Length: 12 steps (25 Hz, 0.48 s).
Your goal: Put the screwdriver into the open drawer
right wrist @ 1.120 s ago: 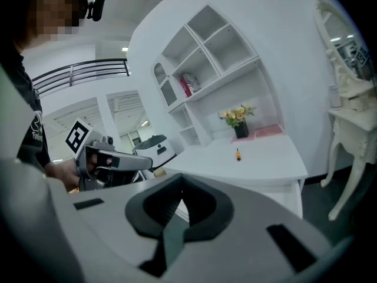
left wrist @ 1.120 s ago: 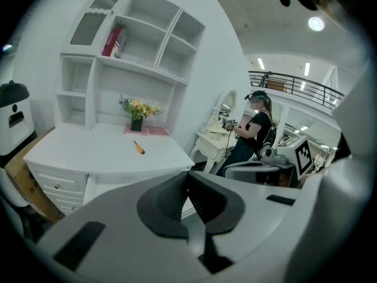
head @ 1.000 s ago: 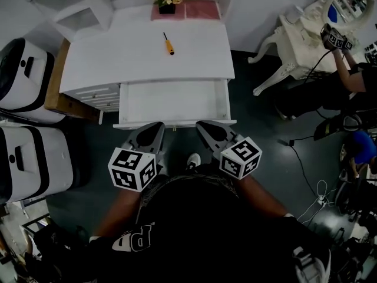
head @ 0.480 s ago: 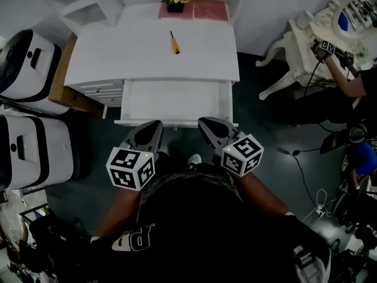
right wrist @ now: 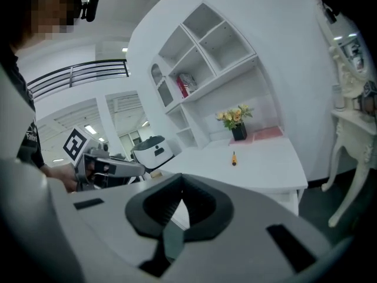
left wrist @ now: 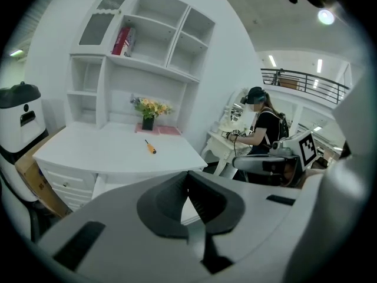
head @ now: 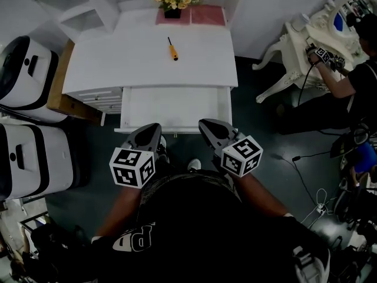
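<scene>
- While the screwdriver (head: 172,49) is lying on the desk (head: 118,58) behind the open drawer (head: 171,105), nothing is being carried yet.
- Left tongs (head: 148,135) and right tongs (head: 211,130) are hovering closed and empty before the drawer front, likely readying a reach.

We wear black top (head: 200,229), white lettering (head: 136,239) low on left side, forearms bare. Our left gripper (head: 153,130) and right gripper (head: 207,126): pale grey shells, smooth, tapering toward tips. Each carries white cube (head: 132,168) printed with black square markers. Our fingers (left wrist: 168,202) are faced with black pads, curved round dark hollow. Dark rectangular slots (left wrist: 81,244) are sunk in shell flanks.
</scene>
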Motion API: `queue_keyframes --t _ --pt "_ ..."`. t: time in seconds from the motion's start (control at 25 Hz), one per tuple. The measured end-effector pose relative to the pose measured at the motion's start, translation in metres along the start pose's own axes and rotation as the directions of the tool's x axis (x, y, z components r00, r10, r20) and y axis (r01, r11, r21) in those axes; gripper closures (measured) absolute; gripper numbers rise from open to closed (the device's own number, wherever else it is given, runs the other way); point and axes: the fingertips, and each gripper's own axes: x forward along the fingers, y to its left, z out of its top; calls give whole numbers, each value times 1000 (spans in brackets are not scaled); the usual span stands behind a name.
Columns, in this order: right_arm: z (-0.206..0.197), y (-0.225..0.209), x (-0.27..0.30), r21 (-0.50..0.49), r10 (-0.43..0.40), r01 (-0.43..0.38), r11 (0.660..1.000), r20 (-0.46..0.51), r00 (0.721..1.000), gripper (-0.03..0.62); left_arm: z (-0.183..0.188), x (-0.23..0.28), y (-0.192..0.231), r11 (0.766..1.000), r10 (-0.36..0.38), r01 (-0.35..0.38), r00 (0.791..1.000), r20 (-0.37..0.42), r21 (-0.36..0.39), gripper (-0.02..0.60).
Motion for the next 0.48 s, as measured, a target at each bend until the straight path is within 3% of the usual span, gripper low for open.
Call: queue_keyframes --t 0.48 --pt "37 -15 56 -34 -80 80 996 12 997 585 34 27 60 999 -51 51 999 -8 12 571"
